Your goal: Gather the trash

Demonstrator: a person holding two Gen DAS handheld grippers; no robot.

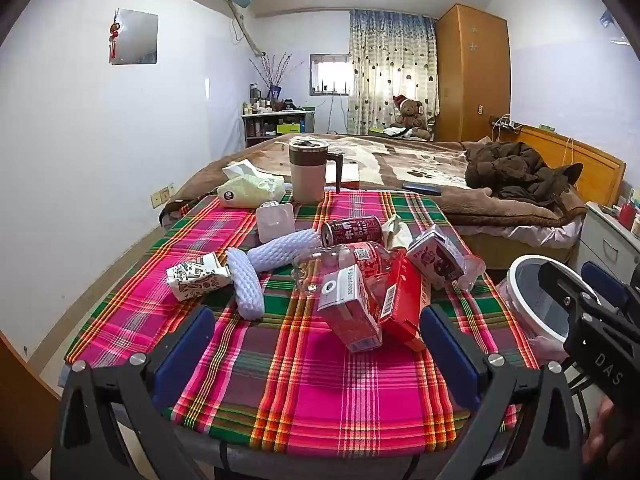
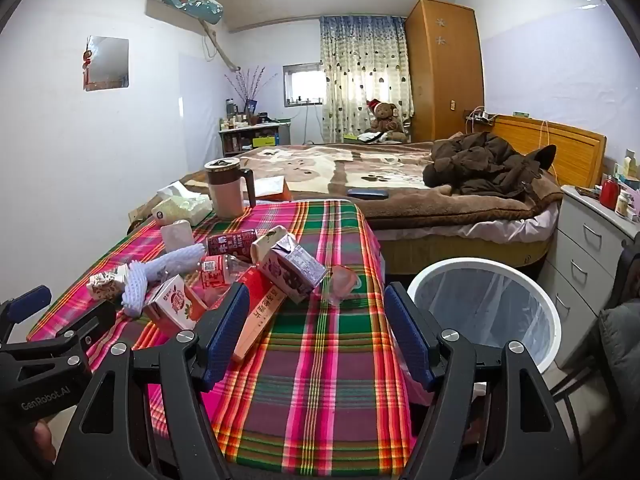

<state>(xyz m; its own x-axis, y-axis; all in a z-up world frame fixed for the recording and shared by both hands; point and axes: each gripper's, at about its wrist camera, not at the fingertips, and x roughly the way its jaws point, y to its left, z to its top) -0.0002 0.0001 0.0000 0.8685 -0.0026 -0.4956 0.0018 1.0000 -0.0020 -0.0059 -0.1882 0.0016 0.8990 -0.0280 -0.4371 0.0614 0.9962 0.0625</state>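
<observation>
Trash heaped mid-table on the pink, green and red plaid cloth (image 1: 320,384): red juice cartons (image 1: 348,312), a purple carton (image 2: 294,268), a clear plastic bottle (image 1: 352,260), a dark red drink can (image 1: 352,230), white foam fruit nets (image 1: 280,250) and a printed paper box (image 1: 198,276). Beside the table's right edge I see a white round bin lined with a clear bag (image 2: 486,312); I make out nothing inside it. My left gripper (image 1: 316,344) and right gripper (image 2: 316,332) hover tilted down over the near cloth, jaws spread wide, nothing grasped.
</observation>
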